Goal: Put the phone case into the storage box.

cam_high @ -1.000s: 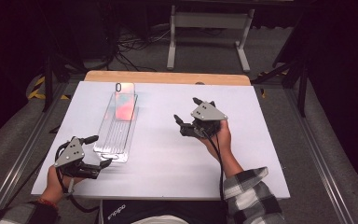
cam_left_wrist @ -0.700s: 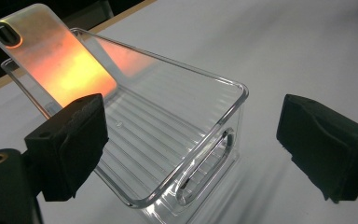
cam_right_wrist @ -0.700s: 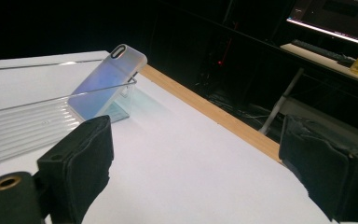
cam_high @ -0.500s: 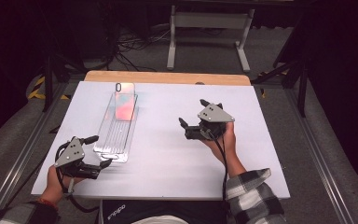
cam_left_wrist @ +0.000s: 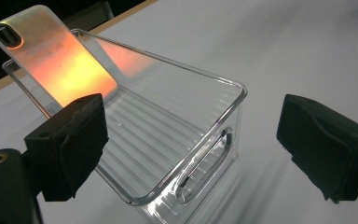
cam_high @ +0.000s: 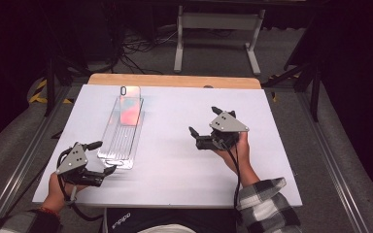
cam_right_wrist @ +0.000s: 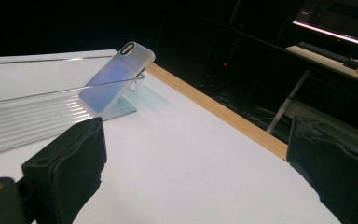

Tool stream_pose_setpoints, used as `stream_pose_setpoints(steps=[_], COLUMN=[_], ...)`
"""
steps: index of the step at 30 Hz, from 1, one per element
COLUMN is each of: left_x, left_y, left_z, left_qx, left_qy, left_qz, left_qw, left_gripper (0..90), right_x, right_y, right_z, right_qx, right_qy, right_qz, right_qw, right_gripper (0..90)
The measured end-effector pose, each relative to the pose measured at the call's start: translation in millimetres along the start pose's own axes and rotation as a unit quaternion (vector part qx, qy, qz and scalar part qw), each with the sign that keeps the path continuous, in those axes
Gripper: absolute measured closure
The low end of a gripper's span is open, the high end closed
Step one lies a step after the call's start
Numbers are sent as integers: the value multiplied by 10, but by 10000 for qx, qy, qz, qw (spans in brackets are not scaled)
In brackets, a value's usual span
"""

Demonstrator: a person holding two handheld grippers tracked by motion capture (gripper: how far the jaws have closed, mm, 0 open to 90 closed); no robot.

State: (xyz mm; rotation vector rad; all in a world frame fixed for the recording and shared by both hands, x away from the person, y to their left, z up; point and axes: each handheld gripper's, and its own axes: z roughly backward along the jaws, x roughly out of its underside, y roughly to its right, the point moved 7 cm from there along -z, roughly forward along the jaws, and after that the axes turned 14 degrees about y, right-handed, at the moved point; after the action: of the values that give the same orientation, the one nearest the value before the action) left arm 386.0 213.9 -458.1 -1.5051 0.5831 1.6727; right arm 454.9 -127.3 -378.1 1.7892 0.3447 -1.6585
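Counter (cam_high: 175, 165): white top with a wooden strip along the far edge; dark floor and metal frames beyond it.
Tray (cam_high: 121, 145): clear plastic, long and narrow, ribbed floor, slot handle in the near end wall. Stands on the left half of the counter, long axis running away from the person. Also seen in the left gripper view (cam_left_wrist: 186, 140) and the right gripper view (cam_right_wrist: 28, 121).
Tray contents: one phone case (cam_high: 130, 104). Its lower end sits inside the tray at the far end; its upper end leans back over the far wall and sticks out above the rim. The rest of the tray floor is bare.
Case, look: translucent, with an orange-pink sheen in the high view and the left gripper view (cam_left_wrist: 51, 56), bluish in the right gripper view (cam_right_wrist: 114, 77); oval camera cut-out at the top corner.
Left gripper (cam_high: 108, 158): low over the counter at the near left, just beside the near end of the tray. Fingers (cam_left_wrist: 70, 144) spread wide, one on each side of the tray's near corner, pinching nothing; pads clear of the plastic.
Right gripper (cam_high: 205, 122): held in the person's hand above the right half of the counter, well apart from the tray, pointing towards the far left. Its fingers (cam_right_wrist: 70, 163) have just been opening and stand spread, with nothing between them.
Sleeve (cam_high: 267, 206): checked, at the near right.
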Motion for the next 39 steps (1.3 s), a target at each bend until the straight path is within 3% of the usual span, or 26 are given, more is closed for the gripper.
stream_pose_setpoints(steps=[22, 39], left_x=[-7, -12], left_y=[10, 16], left_z=[4, 3], left_qx=[-1, -2], left_qy=[-1, 32], left_qz=[5, -17], left_qw=[10000, 10000], left_gripper=[92, 91], right_x=[145, 251], right_y=[-48, -137], right_z=[301, 575], right_qx=[-20, -89], right_qy=[-94, 36], right_qz=[205, 319], right_qw=[9997, 9994], right_gripper=[60, 65])
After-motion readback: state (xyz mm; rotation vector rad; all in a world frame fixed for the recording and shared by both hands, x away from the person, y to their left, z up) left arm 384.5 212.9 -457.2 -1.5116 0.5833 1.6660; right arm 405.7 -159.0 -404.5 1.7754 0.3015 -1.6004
